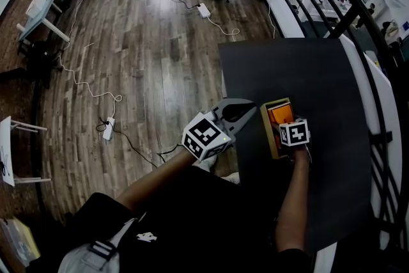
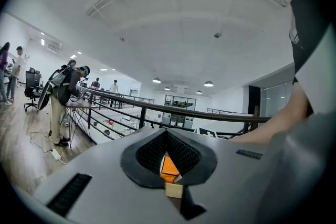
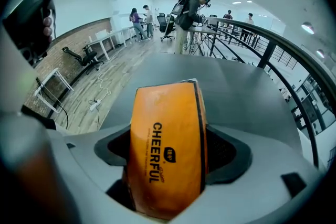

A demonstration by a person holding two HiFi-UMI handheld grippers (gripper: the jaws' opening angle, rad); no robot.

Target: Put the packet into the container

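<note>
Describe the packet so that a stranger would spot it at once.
Find the dark table at the right of the head view; near its left edge sits a small wooden container. The packet is at it, gripped by the right claw: bright orange, the only vivid thing there, printed CHEERFUL.

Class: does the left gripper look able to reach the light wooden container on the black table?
Probably yes: the left gripper points at the light wooden container close by, with nothing between them.

Orange pkt (image 3: 168,149) w/ black CHEERFUL print, seen from above within open tan container (image 1: 266,131) rim
</note>
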